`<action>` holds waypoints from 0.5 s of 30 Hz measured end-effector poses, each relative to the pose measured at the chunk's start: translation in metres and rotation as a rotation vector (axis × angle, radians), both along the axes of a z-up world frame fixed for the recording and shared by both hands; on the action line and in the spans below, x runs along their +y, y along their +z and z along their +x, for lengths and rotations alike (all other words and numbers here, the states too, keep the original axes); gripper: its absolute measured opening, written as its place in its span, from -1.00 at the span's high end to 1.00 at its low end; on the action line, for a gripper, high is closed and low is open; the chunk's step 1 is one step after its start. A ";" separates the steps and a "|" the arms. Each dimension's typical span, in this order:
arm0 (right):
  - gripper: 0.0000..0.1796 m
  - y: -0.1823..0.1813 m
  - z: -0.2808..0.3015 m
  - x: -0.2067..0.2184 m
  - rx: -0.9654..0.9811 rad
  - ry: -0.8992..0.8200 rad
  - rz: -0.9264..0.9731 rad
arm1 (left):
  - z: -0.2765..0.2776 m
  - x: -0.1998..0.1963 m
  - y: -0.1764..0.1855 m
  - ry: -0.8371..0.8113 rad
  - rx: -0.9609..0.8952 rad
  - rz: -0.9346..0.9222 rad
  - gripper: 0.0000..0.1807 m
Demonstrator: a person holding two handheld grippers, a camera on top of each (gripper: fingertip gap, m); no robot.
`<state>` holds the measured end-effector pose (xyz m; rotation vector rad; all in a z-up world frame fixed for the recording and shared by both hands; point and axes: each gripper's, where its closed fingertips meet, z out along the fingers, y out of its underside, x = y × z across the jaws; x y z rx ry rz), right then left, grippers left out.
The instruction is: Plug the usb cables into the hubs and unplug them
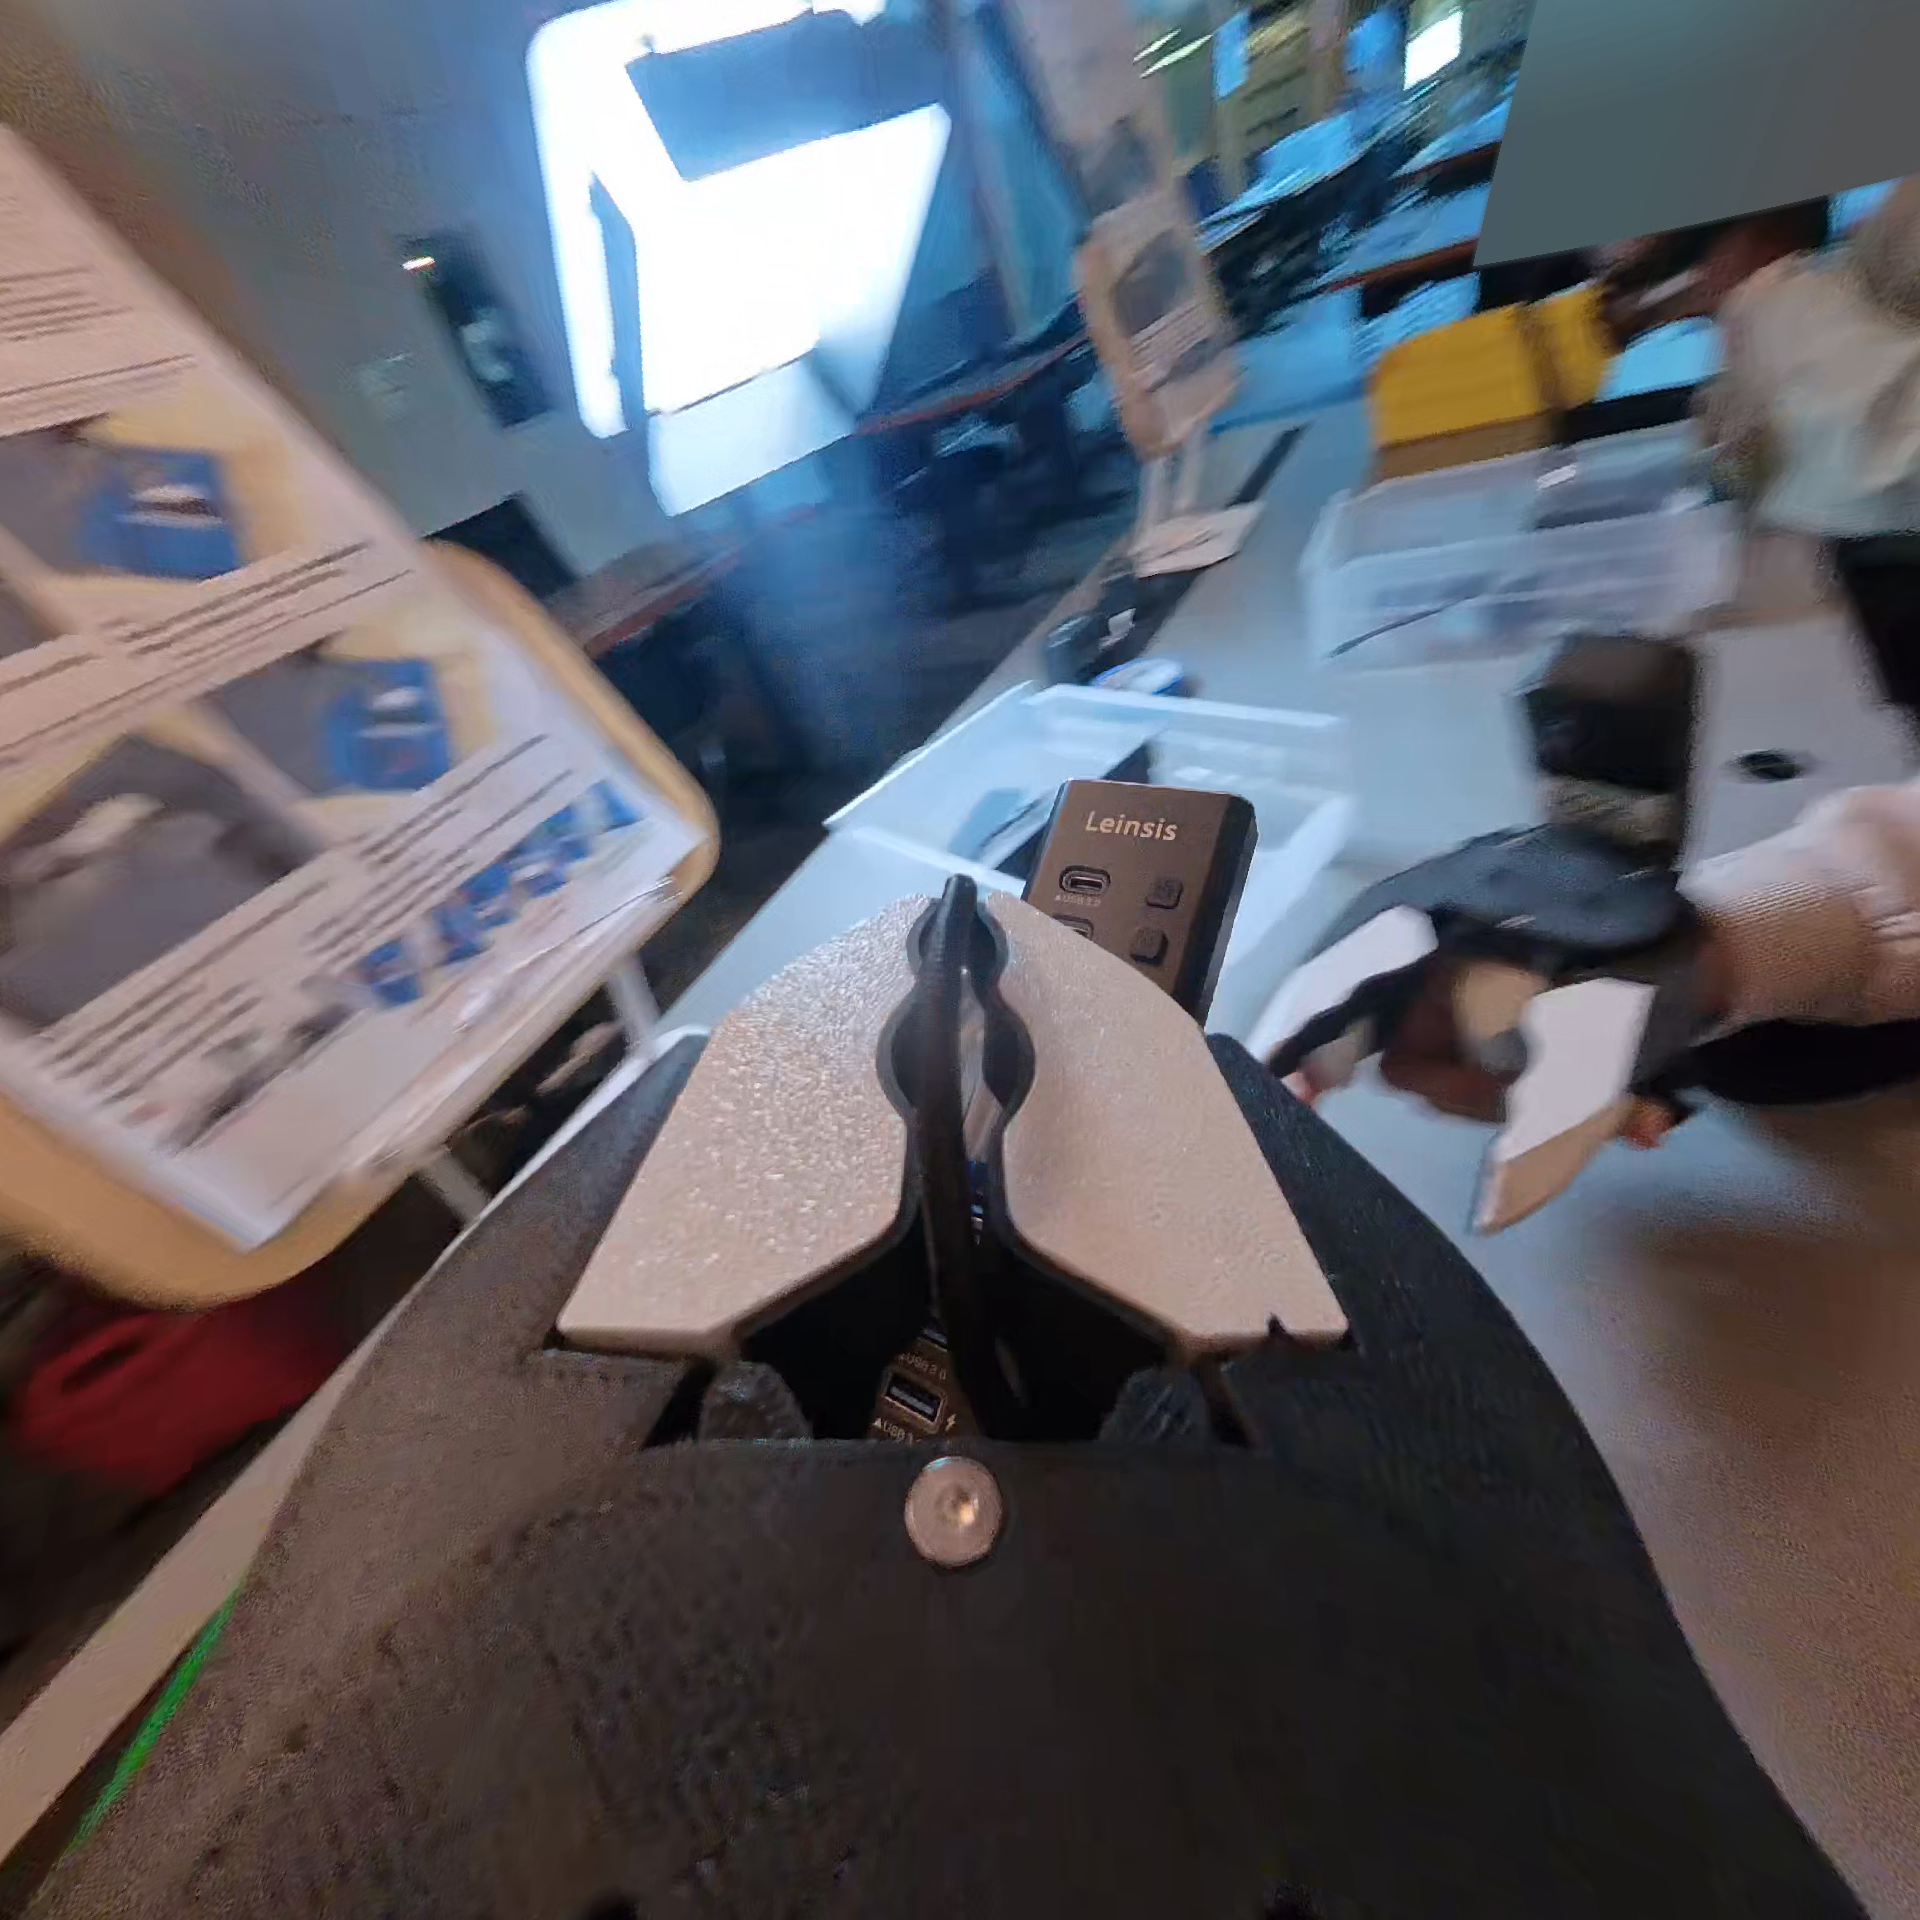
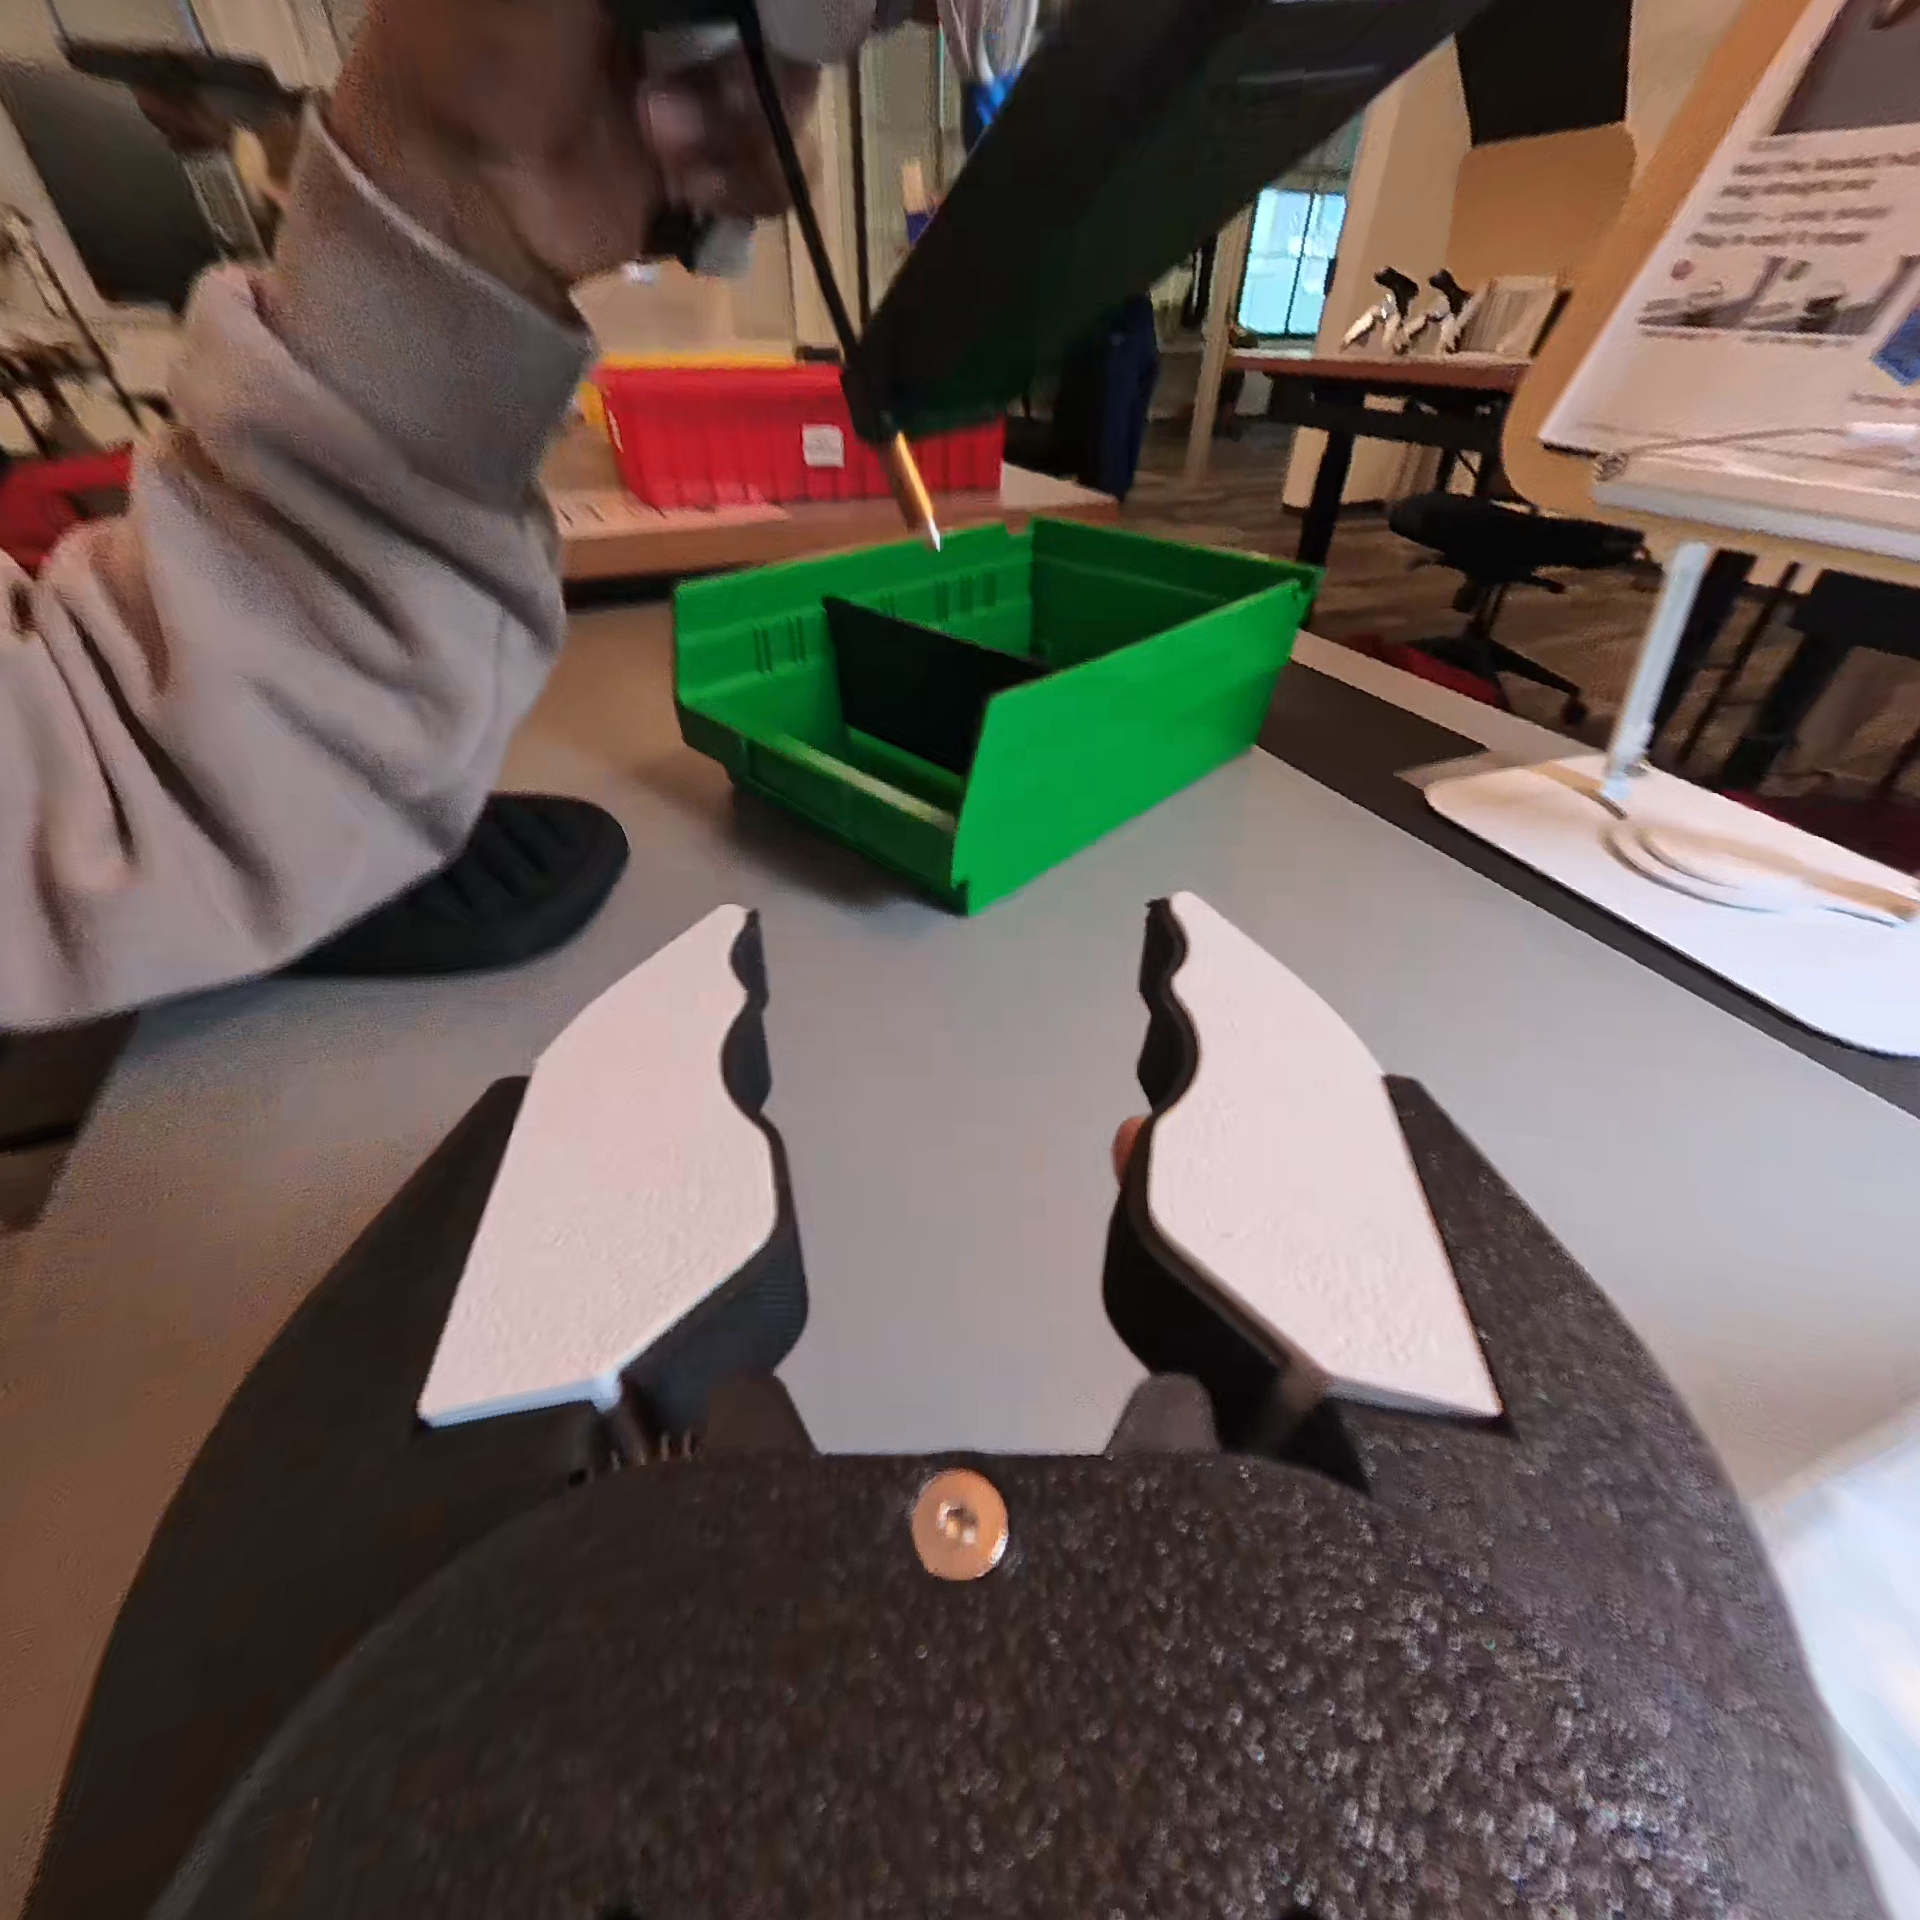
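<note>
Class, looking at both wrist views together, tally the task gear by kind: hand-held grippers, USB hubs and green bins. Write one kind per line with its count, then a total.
Hand-held grippers: 2, left hand-held gripper and right hand-held gripper
USB hubs: 1, black hub clamped in the left one
Green bins: 1, green bin on the table
Total: 4

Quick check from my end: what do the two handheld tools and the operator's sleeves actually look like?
Both match: the left tool and right tool have coarse-textured black bodies with a silver screw at the centre, and white grainy finger plates with wavy black inner pads. The person wears a light grey fleece sleeve and a black fingerless glove.
</note>
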<state>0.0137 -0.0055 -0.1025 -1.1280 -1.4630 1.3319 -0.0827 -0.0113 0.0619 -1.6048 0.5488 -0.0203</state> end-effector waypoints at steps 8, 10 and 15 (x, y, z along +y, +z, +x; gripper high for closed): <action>0.26 0.095 -0.006 -0.018 0.371 0.038 -0.008 | 0.117 -0.002 0.000 -0.389 -0.195 -0.018 0.95; 0.26 0.095 -0.005 -0.016 0.387 0.017 0.039 | 0.117 -0.004 0.000 -0.392 -0.183 -0.024 0.95; 0.23 0.093 -0.003 -0.018 0.412 0.035 0.000 | 0.115 0.002 -0.009 -0.383 -0.198 -0.056 0.95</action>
